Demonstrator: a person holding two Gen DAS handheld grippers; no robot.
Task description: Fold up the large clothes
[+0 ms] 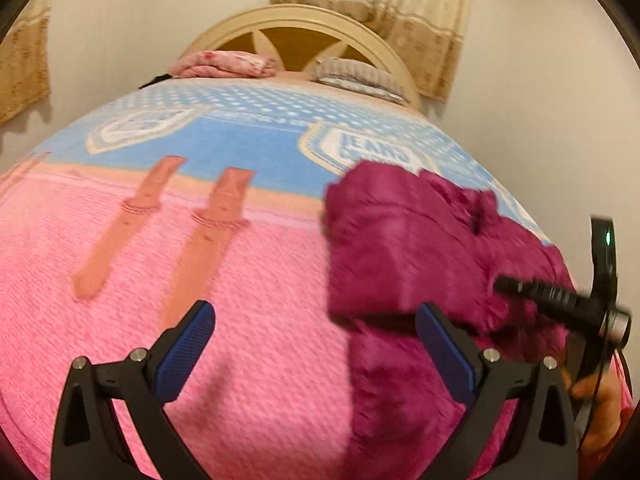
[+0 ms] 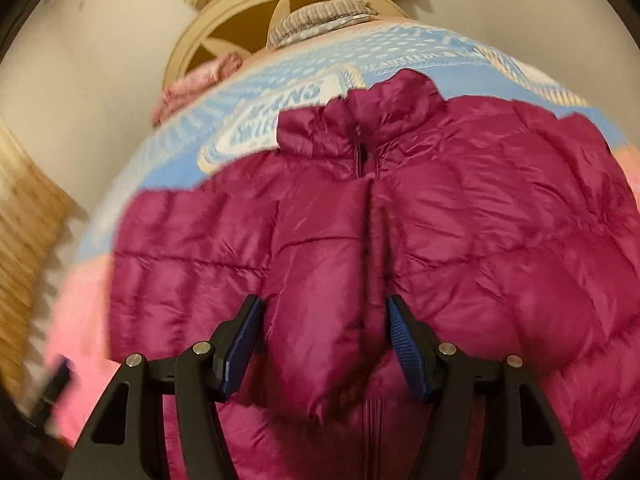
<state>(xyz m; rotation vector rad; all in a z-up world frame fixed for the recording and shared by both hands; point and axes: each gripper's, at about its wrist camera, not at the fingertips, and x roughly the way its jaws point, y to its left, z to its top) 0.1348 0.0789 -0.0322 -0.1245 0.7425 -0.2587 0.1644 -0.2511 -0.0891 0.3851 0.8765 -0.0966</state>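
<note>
A magenta quilted puffer jacket (image 2: 440, 220) lies front up on the bed, zipper closed, collar toward the headboard. One sleeve (image 2: 320, 300) is folded over the chest and lies between the fingers of my right gripper (image 2: 324, 320), which is open around it without pinching. In the left wrist view the jacket (image 1: 420, 248) lies at the right. My left gripper (image 1: 316, 320) is open and empty over the pink blanket, its right finger (image 1: 444, 348) at the jacket's edge. The right gripper's body (image 1: 580, 304) shows blurred at the far right.
The bed has a pink and blue blanket (image 1: 200, 240). A folded pink cloth (image 1: 224, 64) and a striped pillow (image 1: 356, 76) lie by the cream headboard (image 1: 296, 20). Curtains (image 1: 400, 0) hang behind on the wall.
</note>
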